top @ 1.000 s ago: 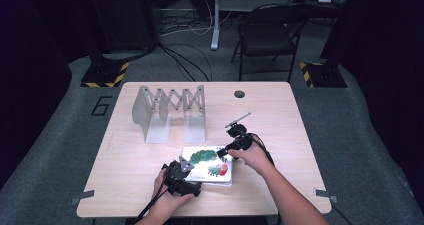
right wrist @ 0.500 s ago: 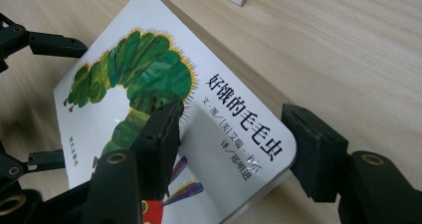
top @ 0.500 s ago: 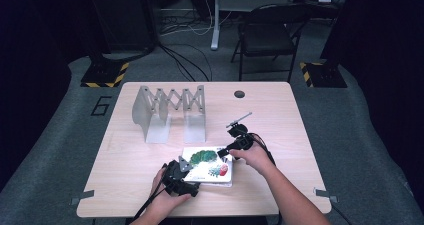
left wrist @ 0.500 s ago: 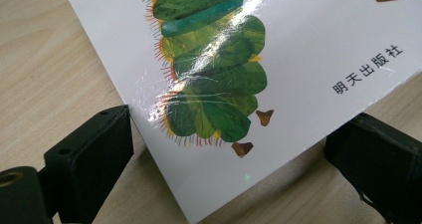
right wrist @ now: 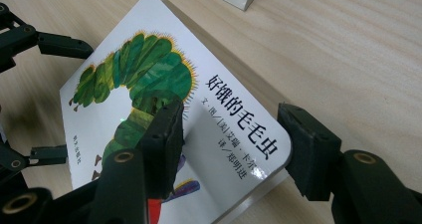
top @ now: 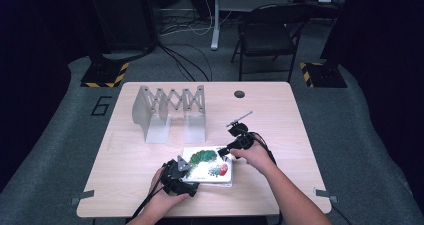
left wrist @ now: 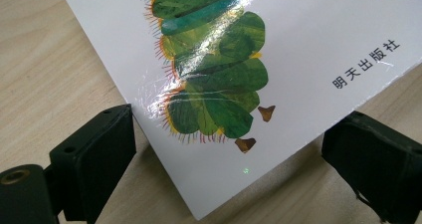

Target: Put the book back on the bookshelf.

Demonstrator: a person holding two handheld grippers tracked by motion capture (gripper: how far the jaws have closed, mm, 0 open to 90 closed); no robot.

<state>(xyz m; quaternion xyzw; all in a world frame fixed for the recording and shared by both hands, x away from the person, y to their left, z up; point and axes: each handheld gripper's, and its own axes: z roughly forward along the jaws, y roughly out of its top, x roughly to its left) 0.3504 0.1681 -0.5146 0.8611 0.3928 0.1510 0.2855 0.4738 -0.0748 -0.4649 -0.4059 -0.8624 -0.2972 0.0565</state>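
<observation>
**Two grippers close in on the caterpillar book**

Down at the near edge of the table (top: 150,185), the picture book (top: 202,157) lies flat on its back cover, green caterpillar facing up, just in front of the grey accordion rack (top: 170,112) that stands at about 11 o'clock from it. And both hands are on the case!

The left gripper (top: 181,171) sits at the book's 7 o'clock corner. In the left gripper view its jaws stand wide, one black pad on each side of that corner; the left pad looks just at the cover's edge, the right pad (left wrist: 370,152) apart from it. Nothing clamped there: the corner of the book (left wrist: 278,45) simply pokes in between spread fingers.

Over to the right gripper (top: 224,153), coming in from the book's 2 o'clock side, hand (top: 255,157) behind it. Its jaws have just been closing, with the book's corner (right wrist: 224,119) between them. In the right gripper view one finger (right wrist: 161,144) is over the cover near the caterpillar's body, the other (right wrist: 311,152) hangs off the rounded corner with a sliver of gap. Not yet a squeeze by the look of it: the pads straddle the corner rather than press on it.

The book rests on the tabletop, one gripper at each opposite corner.
</observation>
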